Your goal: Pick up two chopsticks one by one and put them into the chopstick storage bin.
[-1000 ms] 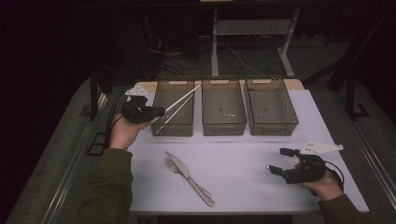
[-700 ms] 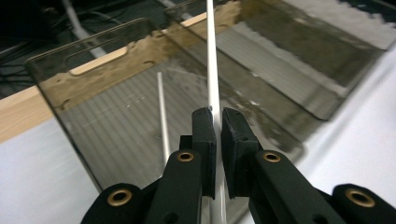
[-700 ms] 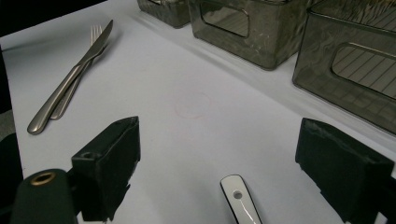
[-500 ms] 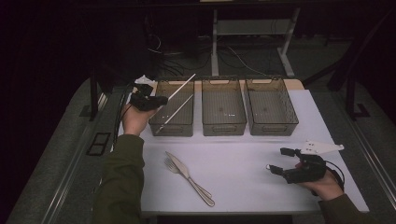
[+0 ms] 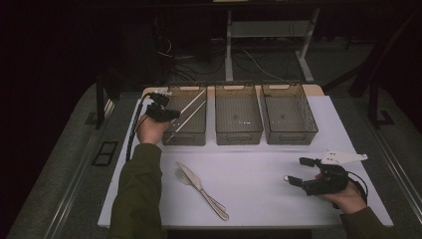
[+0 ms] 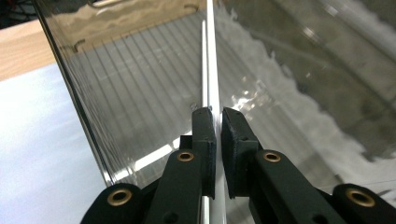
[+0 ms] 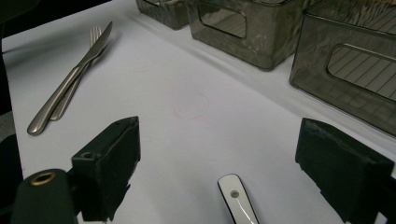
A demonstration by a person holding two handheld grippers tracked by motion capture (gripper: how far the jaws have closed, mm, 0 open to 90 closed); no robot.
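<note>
The left gripper [image 6: 217, 122] has its fingers [image 6: 204, 140] clenched on a pair of pale chopsticks [image 6: 211, 70], which run from the pads into the leftmost bin [image 5: 185, 115] — their far ends already down inside it, by the look of it, the near ends not yet let go. So the chopsticks are nearly put away; release is what remains for them. A knife [image 5: 199, 187] and fork [image 5: 185, 178] lie together on the bench [image 5: 259, 174], untouched, and the middle bin [image 5: 238, 114] and right bin [image 5: 288, 113] look empty, so most of the sorting is probably ahead.

The right gripper [image 5: 302, 172] rests on the bench, fingers released and holding nothing. Its own view adds a white handle tip [image 7: 236, 196] lying between the fingers — the high view cannot make that out. The left gripper view alone shows the pinch itself.
</note>
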